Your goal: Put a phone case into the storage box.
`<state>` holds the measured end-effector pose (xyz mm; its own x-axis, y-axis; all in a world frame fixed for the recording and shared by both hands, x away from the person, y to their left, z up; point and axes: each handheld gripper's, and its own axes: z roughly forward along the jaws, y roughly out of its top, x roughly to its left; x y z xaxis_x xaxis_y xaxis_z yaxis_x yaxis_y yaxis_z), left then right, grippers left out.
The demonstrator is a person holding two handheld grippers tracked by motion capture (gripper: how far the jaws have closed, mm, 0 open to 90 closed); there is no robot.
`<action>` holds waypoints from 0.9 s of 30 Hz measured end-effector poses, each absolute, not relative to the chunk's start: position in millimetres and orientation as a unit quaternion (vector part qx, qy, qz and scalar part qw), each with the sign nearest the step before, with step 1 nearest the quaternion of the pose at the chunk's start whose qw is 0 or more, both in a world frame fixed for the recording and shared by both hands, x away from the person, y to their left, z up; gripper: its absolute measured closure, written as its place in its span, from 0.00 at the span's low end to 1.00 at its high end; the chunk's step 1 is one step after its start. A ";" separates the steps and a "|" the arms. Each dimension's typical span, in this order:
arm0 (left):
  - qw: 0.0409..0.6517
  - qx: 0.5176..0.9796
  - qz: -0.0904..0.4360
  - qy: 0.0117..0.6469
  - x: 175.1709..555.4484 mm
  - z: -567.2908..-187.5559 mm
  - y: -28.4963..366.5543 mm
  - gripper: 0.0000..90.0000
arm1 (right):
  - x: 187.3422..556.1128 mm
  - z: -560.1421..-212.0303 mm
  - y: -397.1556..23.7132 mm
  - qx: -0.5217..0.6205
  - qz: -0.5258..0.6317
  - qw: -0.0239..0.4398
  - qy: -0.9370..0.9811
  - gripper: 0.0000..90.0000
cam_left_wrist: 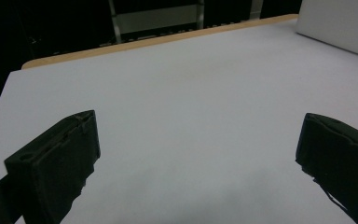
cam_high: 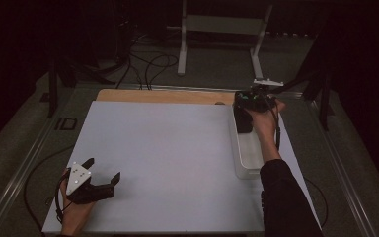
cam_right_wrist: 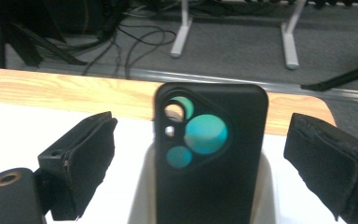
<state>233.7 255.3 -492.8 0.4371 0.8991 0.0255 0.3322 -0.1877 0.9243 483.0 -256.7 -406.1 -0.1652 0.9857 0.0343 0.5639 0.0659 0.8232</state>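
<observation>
A phone in a black case (cam_right_wrist: 214, 186) stands upright at the far end of a white tray (cam_high: 249, 158), its camera lenses facing me. Both jaws of my right gripper (cam_right_wrist: 204, 121) flank the phone with clear gaps on each side and do not touch it. From the high view, the right gripper (cam_high: 246, 106) hangs over the tray's far end at the table's back right, and the phone (cam_high: 243, 121) is below it. My left gripper (cam_high: 103, 168) rests open near the front left corner, with nothing between the jaws (cam_left_wrist: 198, 121).
A white mat (cam_high: 168, 158) covers the table, with a wooden strip (cam_high: 163, 95) bare along the far edge. The tray's side (cam_left_wrist: 340, 28) shows far off in the left gripper view. Beyond the table are a white stand's legs (cam_high: 182, 49) and cables (cam_high: 148, 64) on the floor.
</observation>
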 end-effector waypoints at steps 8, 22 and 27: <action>0.470 0.704 0.303 0.438 233.2 -491.4 256.7 0.00 | 453.7 -395.7 -249.0 0.541 0.408 0.270 0.685 0.10; 0.478 0.692 0.296 0.452 233.4 -479.7 260.7 0.00 | 387.9 -396.9 -239.8 0.480 0.442 0.243 0.718 0.10; 0.477 0.695 0.289 0.455 234.1 -475.5 261.1 0.00 | 363.5 -404.7 -238.5 0.465 0.444 0.233 0.730 0.10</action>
<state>234.1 261.1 -475.5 0.4199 0.9070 -0.0329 0.3562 -0.1313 0.9252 363.5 -238.5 -404.7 -0.4583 0.8858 0.0729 0.4719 0.1730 0.8645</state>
